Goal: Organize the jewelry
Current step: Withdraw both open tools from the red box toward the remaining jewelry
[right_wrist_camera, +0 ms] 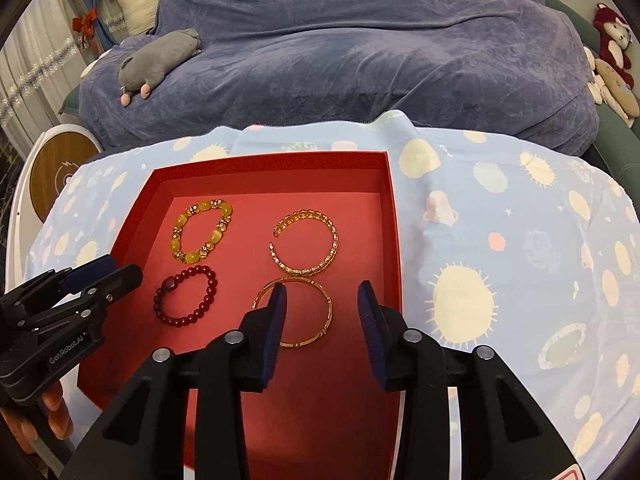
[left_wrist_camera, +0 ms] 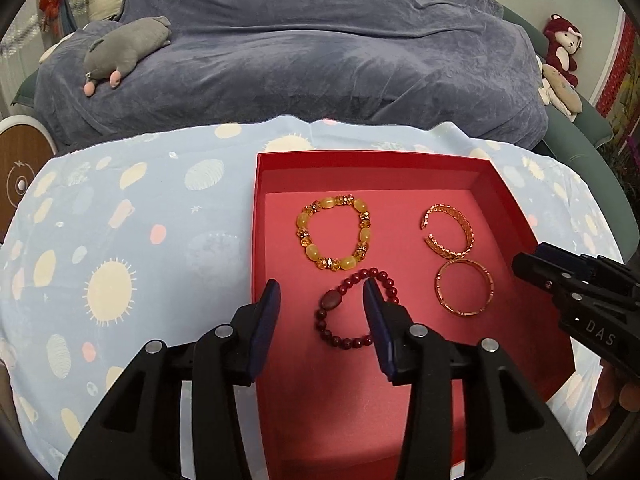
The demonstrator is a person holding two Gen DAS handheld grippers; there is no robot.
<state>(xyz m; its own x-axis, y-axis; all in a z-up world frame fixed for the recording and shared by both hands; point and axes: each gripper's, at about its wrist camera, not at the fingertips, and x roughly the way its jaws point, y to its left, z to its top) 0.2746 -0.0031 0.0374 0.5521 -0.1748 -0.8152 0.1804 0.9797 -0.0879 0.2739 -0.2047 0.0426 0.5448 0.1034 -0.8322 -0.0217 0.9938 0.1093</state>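
1. Red tray (left_wrist_camera: 516, 208), shallow, lay on a desk under a pale blue patterned cloth (left_wrist_camera: 120, 240).
2. Yellow bead bracelet (left_wrist_camera: 333, 232) lay at the tray's far left; open gold cuff (left_wrist_camera: 450, 236) at the far right.
3. Dark red bead bracelet (left_wrist_camera: 352, 308) lay nearer, below the yellow one; left tongs (left_wrist_camera: 320, 296) were spread over its left part, pinching nothing.
4. Gold bangle (right_wrist_camera: 294, 312) lay below the cuff; right tongs (right_wrist_camera: 322, 300) were spread over its right part, empty.

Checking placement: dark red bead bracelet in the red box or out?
In. The bead bracelet lies flat on the floor of the red box, beside three other bracelets, inside the walls. Neither hand-held gripper holds it.
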